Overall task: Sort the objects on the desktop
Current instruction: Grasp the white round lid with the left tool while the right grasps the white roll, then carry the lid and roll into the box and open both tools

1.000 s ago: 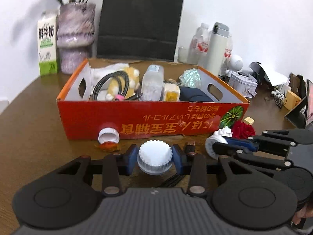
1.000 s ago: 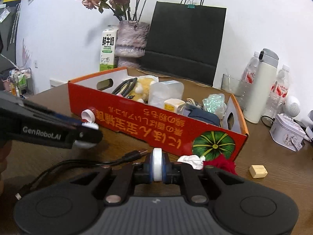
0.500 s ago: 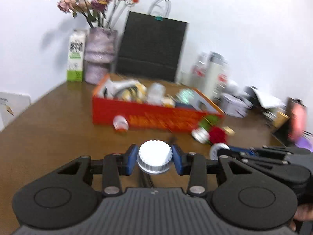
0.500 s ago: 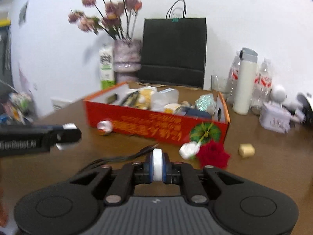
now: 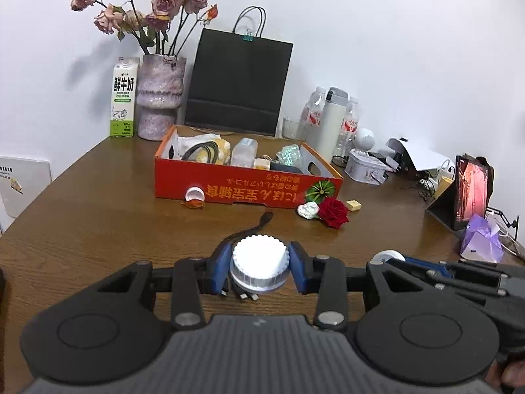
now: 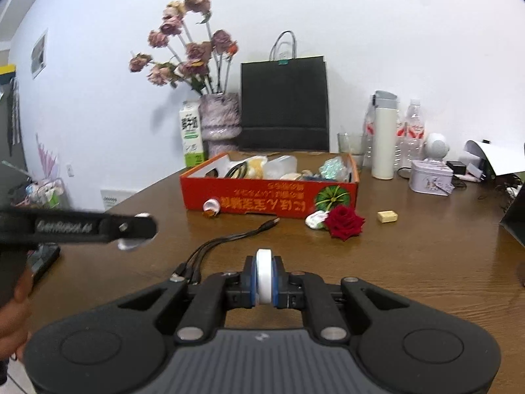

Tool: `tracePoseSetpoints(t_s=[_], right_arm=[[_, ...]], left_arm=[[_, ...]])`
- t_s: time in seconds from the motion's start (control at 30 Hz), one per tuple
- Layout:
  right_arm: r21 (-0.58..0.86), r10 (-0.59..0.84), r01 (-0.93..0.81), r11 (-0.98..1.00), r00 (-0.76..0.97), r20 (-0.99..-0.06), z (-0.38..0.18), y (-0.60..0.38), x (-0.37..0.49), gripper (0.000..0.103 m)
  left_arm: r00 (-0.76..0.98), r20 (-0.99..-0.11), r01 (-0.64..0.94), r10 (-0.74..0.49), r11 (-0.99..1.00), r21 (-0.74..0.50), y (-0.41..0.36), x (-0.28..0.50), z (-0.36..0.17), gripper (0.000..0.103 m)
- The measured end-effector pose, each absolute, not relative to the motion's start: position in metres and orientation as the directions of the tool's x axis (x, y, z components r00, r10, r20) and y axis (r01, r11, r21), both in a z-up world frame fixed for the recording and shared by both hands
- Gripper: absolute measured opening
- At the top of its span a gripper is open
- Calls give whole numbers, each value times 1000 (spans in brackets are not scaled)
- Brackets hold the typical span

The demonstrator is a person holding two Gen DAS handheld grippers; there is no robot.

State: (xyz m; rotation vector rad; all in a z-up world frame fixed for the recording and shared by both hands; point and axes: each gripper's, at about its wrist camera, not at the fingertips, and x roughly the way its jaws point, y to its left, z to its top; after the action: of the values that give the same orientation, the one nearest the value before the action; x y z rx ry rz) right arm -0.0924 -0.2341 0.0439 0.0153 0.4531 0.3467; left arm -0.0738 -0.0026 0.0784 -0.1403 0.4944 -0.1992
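Observation:
My left gripper is shut on a white ribbed bottle cap, held above the brown table. My right gripper is shut on a thin white disc, held edge-on. The right gripper also shows in the left wrist view, and the left gripper in the right wrist view. The red cardboard box holds several items and stands further back; it also shows in the right wrist view. A black cable lies on the table between box and grippers.
In front of the box lie a small white-capped item, a white wad, a red rose and a yellow block. Vase, milk carton, black bag, bottles, a tin and a tablet stand behind and right.
Both grippers have pulled back and up from the box, each keeping its white object. The box now looks smaller and farther away.

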Motion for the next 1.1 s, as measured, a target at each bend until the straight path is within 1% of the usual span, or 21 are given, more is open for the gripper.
tracePoseSetpoints(t_s=[0.07, 0.17, 0.33, 0.4, 0.47, 0.53, 0.63, 0.67, 0.7, 0.73, 0.77, 0.8, 0.83, 0.87, 0.93, 0.97, 1.03, 1.1], right_arm=[[104, 343, -331, 938, 839, -423, 50, -234, -84, 8], [91, 361, -354, 931, 847, -391, 65, -233, -57, 8], [117, 368, -350, 930, 863, -346, 93, -231, 32, 8], [187, 370, -322, 928, 857, -358, 99, -234, 85, 8], [257, 372, -287, 923, 840, -395, 97, -234, 143, 8], [283, 353, -246, 927, 828, -435, 87, -230, 187, 8], [332, 340, -185, 925, 793, -506, 63, -225, 245, 8], [341, 339, -173, 924, 782, -523, 56, -223, 260, 8], [335, 332, -165, 928, 776, -536, 50, -219, 273, 10], [326, 314, -150, 934, 780, -541, 44, -216, 282, 14], [330, 303, -134, 934, 786, -538, 39, -216, 287, 20], [349, 300, -121, 929, 800, -520, 33, -217, 289, 40], [353, 302, -117, 928, 793, -529, 29, -216, 293, 58], [346, 296, -110, 932, 782, -548, 27, -216, 295, 58], [331, 270, -95, 939, 798, -539, 27, -218, 290, 58], [327, 267, -93, 940, 798, -541, 27, -219, 289, 58], [345, 279, -92, 934, 792, -544, 28, -223, 290, 65], [366, 286, -83, 927, 787, -547, 27, -225, 291, 66]], left_arm=[[862, -453, 155, -229, 969, -193, 3, -65, 78, 39], [867, -445, 152, -225, 969, -194, 13, -31, 86, 39], [850, -456, 182, -265, 959, -218, 20, 67, 111, 39], [823, -486, 194, -292, 950, -243, 17, 116, 115, 39], [810, -515, 188, -281, 956, -226, 5, 161, 110, 39], [786, -563, 166, -255, 965, -205, -8, 206, 94, 39], [737, -625, 133, -258, 961, -241, -16, 249, 67, 40], [735, -627, 115, -258, 959, -259, -16, 260, 60, 40], [736, -629, 105, -251, 960, -261, -16, 266, 57, 47], [742, -624, 99, -246, 960, -260, -15, 270, 55, 58], [753, -610, 102, -245, 960, -260, -13, 270, 56, 61], [762, -595, 118, -255, 959, -259, -11, 270, 57, 67], [765, -587, 139, -267, 957, -253, -9, 270, 58, 71], [764, -588, 140, -266, 958, -252, -8, 270, 60, 71], [780, -573, 116, -252, 958, -263, -4, 266, 65, 79], [786, -567, 115, -248, 959, -261, -3, 264, 67, 81], [783, -573, 112, -241, 961, -252, -5, 265, 71, 83], [784, -578, 102, -225, 966, -238, -7, 263, 71, 84]])
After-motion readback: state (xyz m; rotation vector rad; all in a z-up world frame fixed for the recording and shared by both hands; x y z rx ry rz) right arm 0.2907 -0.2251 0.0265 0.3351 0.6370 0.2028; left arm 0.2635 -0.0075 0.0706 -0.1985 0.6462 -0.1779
